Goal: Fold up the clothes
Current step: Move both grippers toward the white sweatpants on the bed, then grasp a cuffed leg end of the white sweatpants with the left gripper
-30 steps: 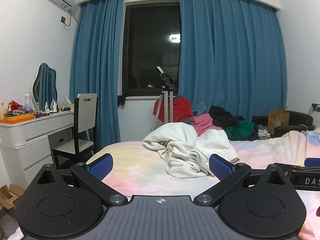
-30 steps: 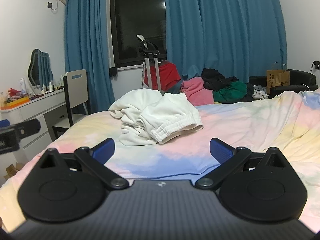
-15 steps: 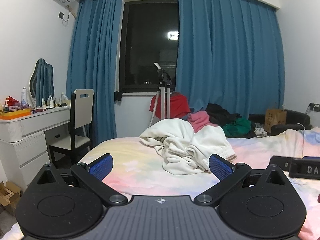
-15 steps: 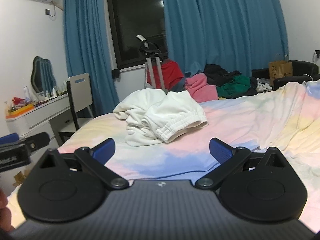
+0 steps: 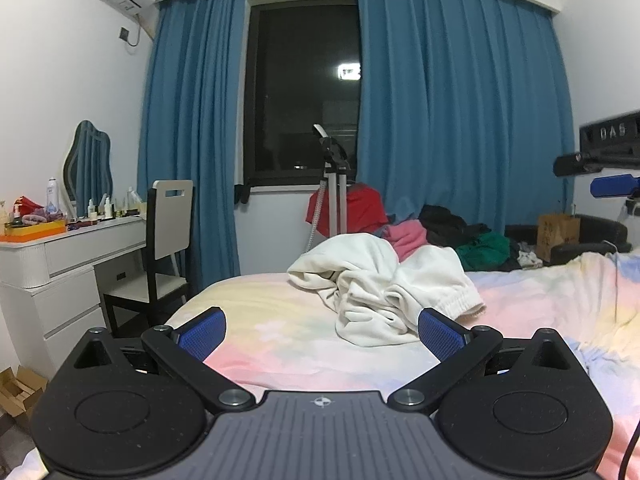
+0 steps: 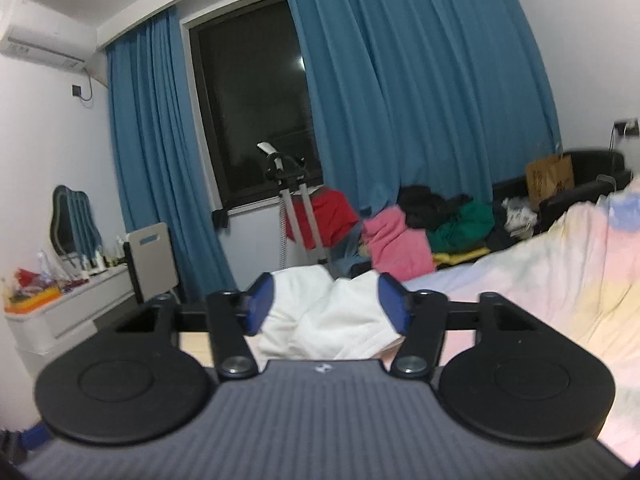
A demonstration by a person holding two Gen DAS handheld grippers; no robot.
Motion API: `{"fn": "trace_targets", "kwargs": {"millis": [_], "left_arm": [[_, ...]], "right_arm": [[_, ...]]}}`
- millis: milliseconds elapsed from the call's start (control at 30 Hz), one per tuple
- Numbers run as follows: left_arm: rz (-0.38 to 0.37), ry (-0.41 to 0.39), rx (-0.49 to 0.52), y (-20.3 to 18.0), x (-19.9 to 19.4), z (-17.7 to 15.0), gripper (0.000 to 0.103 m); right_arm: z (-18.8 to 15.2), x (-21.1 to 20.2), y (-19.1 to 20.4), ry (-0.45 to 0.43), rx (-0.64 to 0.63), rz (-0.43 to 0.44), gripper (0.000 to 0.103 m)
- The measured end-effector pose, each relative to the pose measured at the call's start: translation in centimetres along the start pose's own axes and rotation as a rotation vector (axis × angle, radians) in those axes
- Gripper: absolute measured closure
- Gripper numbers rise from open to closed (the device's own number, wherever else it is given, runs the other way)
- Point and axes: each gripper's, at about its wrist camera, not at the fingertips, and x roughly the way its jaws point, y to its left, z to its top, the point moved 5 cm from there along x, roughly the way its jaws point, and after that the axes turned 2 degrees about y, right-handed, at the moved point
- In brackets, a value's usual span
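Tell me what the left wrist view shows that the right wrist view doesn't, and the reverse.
Only the left wrist view: the right gripper seen from outside, raised at the right edge, and the whole crumpled white garment lying on the bed, clear of the open left gripper.

Only the right wrist view: the right gripper's own jaws, closing, with the white garment seen through the gap but beyond them, and a yellow item under the clothes pile.

Both: blue curtains, dark window, tripod, chair, dressing table, pink garment.
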Motion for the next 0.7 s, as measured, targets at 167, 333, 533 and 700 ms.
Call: {"fn": "trace_targets", "kwargs": {"millis": [167, 333, 533, 700], "left_arm": [[-0.037, 0.033, 0.029, -0.7, 0.9, -1.0, 0.0], [-0.042, 0.106, 0.083, -2.0, 3.0, -2.8, 0.0], [-0.073, 0.141, 0.213, -5.8, 8.0, -2.8, 0.002], [-0.134, 0.117, 0.42, -12.8, 15.2, -2.3, 0.005]], "right_arm": [[-2.3, 0.8, -2.3, 0.076, 0.012, -0.015, 0.051], [-4.3, 0.6, -3.9, 0.144, 0.058, -0.025, 0.062], [-3.5, -0.2, -5.8, 0.104, 0.123, -0.047, 0.067], [-4.6, 1.2, -8.8, 0.103, 0.159, -0.133, 0.067]]}}
